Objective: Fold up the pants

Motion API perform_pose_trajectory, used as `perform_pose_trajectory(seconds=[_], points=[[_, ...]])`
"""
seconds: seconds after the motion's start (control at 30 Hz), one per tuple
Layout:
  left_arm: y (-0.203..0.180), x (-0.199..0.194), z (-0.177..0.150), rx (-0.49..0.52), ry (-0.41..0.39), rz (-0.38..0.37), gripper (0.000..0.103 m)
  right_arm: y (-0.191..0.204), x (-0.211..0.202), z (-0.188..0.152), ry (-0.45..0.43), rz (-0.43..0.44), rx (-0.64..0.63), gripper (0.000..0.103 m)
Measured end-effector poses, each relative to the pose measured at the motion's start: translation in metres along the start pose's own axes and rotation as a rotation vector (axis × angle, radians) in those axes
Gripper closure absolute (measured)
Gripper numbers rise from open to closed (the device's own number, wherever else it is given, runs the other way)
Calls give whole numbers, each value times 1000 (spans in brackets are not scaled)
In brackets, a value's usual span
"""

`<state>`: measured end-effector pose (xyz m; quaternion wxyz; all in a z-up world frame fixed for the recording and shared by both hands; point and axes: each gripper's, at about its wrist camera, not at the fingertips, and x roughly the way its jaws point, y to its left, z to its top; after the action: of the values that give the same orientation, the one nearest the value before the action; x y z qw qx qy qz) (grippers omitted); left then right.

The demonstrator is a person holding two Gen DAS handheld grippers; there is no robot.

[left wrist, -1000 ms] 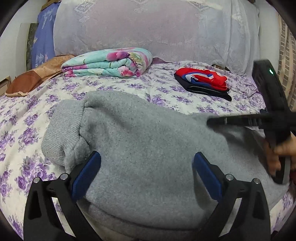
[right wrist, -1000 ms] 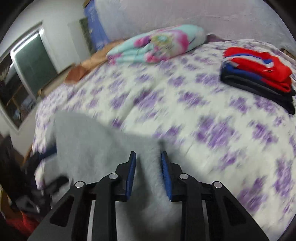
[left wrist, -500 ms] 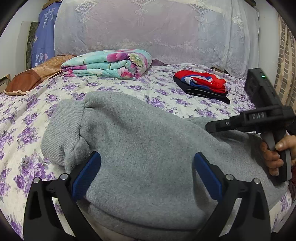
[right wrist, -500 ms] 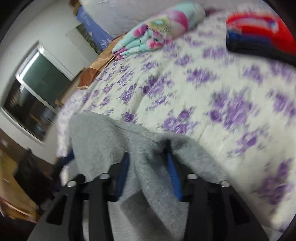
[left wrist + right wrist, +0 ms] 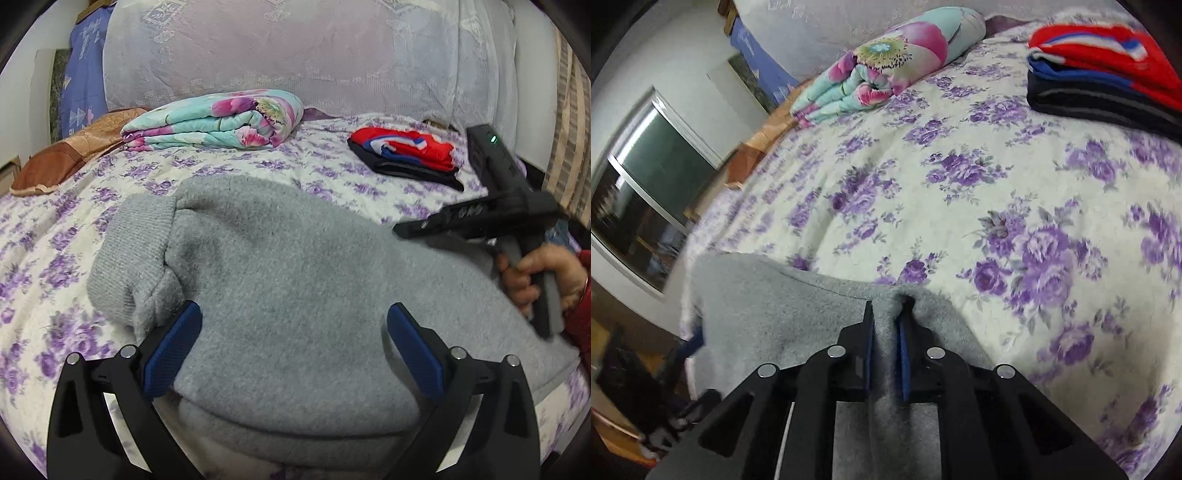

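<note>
Grey fleece pants [image 5: 295,266] lie bunched on the flowered bedspread [image 5: 48,266], their ribbed cuff [image 5: 125,251] at the left. My left gripper [image 5: 293,308] hovers open and wide over the near part of the pants, with nothing pinched. In the right wrist view the jaws of my right gripper [image 5: 887,308] are closing on a raised ridge of the grey pants [image 5: 775,306] at the far edge; the blue pads [image 5: 903,354] press the cloth. The left wrist view shows that gripper [image 5: 476,218] at the right, held by a hand [image 5: 532,273].
A folded floral quilt [image 5: 214,122] lies at the head of the bed, with a brown pillow [image 5: 70,155] to its left. A stack of folded red, blue and black clothes [image 5: 406,155] sits at the far right. The bed edge and a window [image 5: 646,192] are at the left.
The right gripper came down to the far edge of the pants, opened over a ridge of cloth and closed onto it. The left gripper stayed put, still open.
</note>
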<state>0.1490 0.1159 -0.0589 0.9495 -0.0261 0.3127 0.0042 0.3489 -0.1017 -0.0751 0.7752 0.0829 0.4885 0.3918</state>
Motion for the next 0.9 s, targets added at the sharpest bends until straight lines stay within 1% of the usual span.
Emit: perform_pose_trajectory(seconds=[0.03,0.07,0.13,0.17,0.23,0.27,0.3,0.37,0.4,0.43,0.47,0.5,0.53,0.57,0.6,0.67,0.7,0.73,0.8,0.83,0.87,0.9], points=[[0,-3,-2,16,2,10,5,-3,-11,-2,-20,20,26,84],[1,-10,-5,37,-4,20,5,-6,-21,-3,-43,16,42,74],[1,-23,-8,72,-18,44,5,-5,-50,-9,-122,-13,47,56],[2,-29,-7,84,-26,63,5,-1,-68,-13,-175,-34,27,56],[3,-45,0,93,-65,126,5,12,-89,-20,-247,-64,-22,56],[5,-50,5,84,-83,134,5,21,-96,-24,-264,-61,-51,56],[7,-55,15,62,-97,107,5,31,-96,-28,-256,-47,-81,56],[12,-55,30,18,-98,48,5,45,-85,-34,-210,-31,-122,56],[16,-46,37,-16,-85,15,5,53,-74,-40,-174,-29,-152,55],[19,-37,40,-29,-63,6,5,57,-65,-44,-151,-40,-174,53],[24,-21,40,-41,-17,13,5,58,-52,-49,-113,-84,-195,46],[32,3,35,-57,51,59,5,55,-38,-53,-64,-122,-194,44],[37,20,28,-55,93,116,5,50,-28,-55,-26,-125,-183,44],[36,18,29,-49,94,123,5,46,-26,-55,-21,-112,-168,44],[34,8,31,-41,53,131,5,44,-31,-51,-29,-98,-146,44],[33,8,27,-31,63,182,5,45,-43,-50,-73,-115,-132,44],[35,7,24,-49,69,215,5,49,-55,-53,-114,-115,-137,43],[38,1,22,-76,59,198,5,52,-66,-57,-135,-103,-143,41],[40,-20,19,-136,15,79,5,59,-89,-71,-182,-72,-160,26],[38,-29,20,-154,-1,21,5,63,-101,-82,-206,-72,-174,23],[32,-35,21,-156,-10,-15,5,63,-106,-90,-217,-77,-179,19],[27,-35,21,-146,-6,-21,5,61,-109,-97,-217,-82,-177,17]])
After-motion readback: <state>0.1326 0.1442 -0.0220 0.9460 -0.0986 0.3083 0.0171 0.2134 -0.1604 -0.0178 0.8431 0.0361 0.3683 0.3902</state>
